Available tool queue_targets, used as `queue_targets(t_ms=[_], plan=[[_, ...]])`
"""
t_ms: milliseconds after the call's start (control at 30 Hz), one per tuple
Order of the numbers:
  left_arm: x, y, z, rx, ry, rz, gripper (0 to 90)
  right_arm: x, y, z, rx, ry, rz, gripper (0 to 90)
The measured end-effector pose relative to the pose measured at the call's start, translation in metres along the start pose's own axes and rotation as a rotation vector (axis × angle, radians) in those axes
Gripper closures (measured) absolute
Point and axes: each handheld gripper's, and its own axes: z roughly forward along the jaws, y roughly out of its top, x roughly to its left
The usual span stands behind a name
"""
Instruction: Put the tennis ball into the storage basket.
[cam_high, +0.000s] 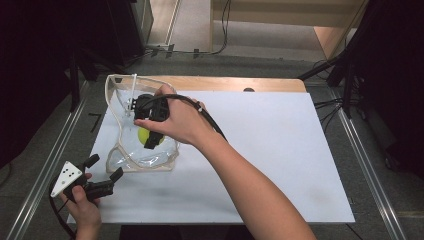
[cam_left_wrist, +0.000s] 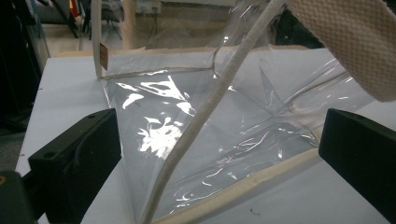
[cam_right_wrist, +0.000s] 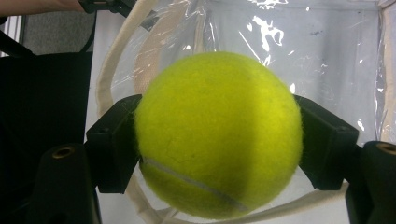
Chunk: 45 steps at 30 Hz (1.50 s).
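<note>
A yellow-green tennis ball (cam_high: 143, 134) is clamped between the jaws of my right gripper (cam_high: 150, 140), which points down into the open mouth of a clear plastic bag (cam_high: 123, 102) with cream trim. In the right gripper view the ball (cam_right_wrist: 217, 135) fills the gap of the right gripper (cam_right_wrist: 217, 144), with the bag (cam_right_wrist: 327, 42) behind it. My left gripper (cam_high: 107, 167) stands open at the bag's near left corner, not touching it. In the left gripper view the bag (cam_left_wrist: 163, 112) and its cream strap (cam_left_wrist: 205, 116) lie ahead of the left gripper (cam_left_wrist: 219, 149).
The bag rests at the left of a white sheet (cam_high: 280, 150) on a wooden table (cam_high: 225, 83). Metal rails (cam_high: 370, 170) run along both sides. Cables (cam_high: 200, 50) lie on the floor behind the table.
</note>
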Motion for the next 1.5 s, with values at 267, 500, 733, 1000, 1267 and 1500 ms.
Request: queue_targets(t_ms=[267, 500, 733, 1000, 1267, 1500], plan=[[0.000, 0.000, 0.000, -0.002, 0.000, -0.001, 0.0, 0.005, 0.000, 0.006, -0.019, -0.045, 0.000, 0.0], [0.000, 0.000, 0.000, 0.000, 0.000, -0.001, 0.0, 0.005, -0.008, -0.010, -0.078, -0.085, 0.026, 0.0], [0.000, 0.000, 0.000, 0.003, -0.001, 0.004, 0.0, 0.005, -0.023, -0.017, -0.086, -0.094, 0.052, 0.0], [0.000, 0.000, 0.000, 0.003, -0.002, 0.003, 0.0, 0.003, -0.043, -0.017, -0.091, -0.096, 0.093, 0.0], [0.000, 0.000, 0.000, 0.002, -0.002, 0.003, 0.0, 0.001, -0.060, -0.015, -0.074, -0.089, 0.119, 0.0], [0.000, 0.000, 0.000, 0.004, 0.000, 0.004, 0.0, -0.001, -0.075, -0.013, -0.071, -0.101, 0.139, 0.0]])
